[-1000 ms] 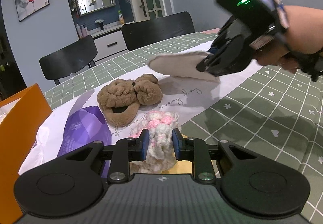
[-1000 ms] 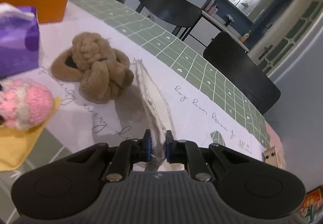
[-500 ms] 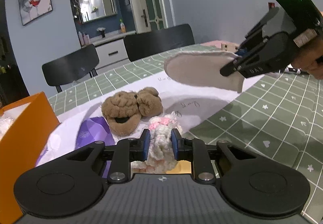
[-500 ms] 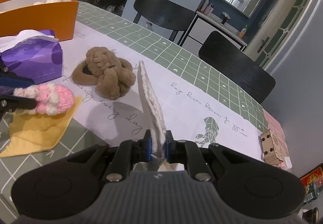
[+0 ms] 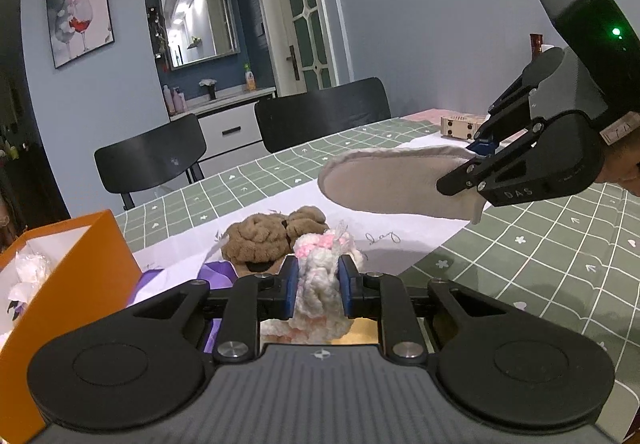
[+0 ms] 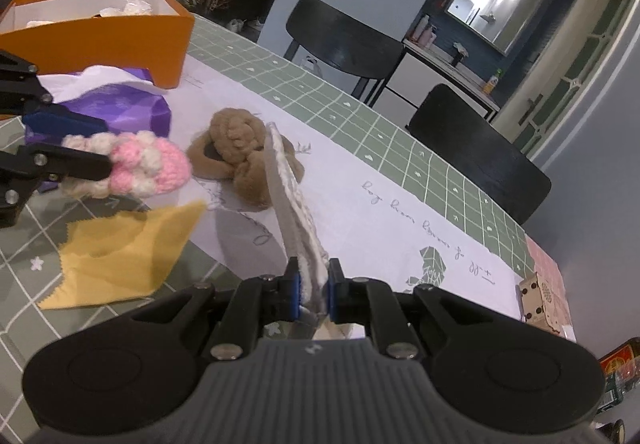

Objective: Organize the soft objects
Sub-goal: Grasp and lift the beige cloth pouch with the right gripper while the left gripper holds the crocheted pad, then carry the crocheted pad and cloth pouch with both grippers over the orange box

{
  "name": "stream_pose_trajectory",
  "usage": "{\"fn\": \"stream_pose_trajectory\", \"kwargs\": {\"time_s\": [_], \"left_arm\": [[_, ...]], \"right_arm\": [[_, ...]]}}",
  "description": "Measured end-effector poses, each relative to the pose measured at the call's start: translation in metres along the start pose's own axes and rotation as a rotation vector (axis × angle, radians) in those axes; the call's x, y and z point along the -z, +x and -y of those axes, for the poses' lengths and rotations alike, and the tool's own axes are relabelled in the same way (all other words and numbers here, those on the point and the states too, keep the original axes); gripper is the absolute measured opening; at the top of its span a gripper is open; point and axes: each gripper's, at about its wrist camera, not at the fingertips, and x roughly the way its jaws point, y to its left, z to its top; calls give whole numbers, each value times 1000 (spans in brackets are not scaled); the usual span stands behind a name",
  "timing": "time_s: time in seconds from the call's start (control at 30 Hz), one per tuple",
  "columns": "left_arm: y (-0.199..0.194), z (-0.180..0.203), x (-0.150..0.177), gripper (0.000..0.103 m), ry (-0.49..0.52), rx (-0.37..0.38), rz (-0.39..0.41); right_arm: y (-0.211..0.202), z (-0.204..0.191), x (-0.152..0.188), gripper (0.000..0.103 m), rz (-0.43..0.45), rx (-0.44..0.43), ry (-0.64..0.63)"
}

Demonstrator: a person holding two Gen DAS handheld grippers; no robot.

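My left gripper (image 5: 318,286) is shut on a pink-and-white knitted soft item (image 5: 320,256), held just above the table. In the right wrist view that knitted item (image 6: 152,164) hangs over a yellow cloth (image 6: 120,244), with the left gripper (image 6: 102,148) coming in from the left edge. My right gripper (image 6: 313,286) is shut on the heel end of a flat beige slipper (image 6: 292,204), held in the air on its edge. From the left wrist view the slipper (image 5: 380,180) floats level above the table in the right gripper (image 5: 468,166). A brown fuzzy slipper (image 6: 236,140) lies on the white runner.
An orange box (image 6: 100,40) with white stuffing stands at the table's left end, and a purple tissue pack (image 6: 132,104) lies beside it. A small wooden box (image 6: 540,300) sits at the far right. Two black chairs (image 5: 320,112) stand behind the green checked table (image 5: 540,244).
Both grippers have risen with their loads. The knitted item has come up off the yellow cloth. The beige slipper has moved up and away from the brown slipper.
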Motion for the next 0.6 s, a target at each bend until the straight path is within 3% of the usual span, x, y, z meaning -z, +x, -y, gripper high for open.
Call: {"fn": "stream_pose_trajectory", "kwargs": {"time_s": [0.6], "left_arm": [[-39,-26,-16,23,-6,-28,91]], "right_arm": [[-39,-36,-38,11,61,-14,-99]]}}
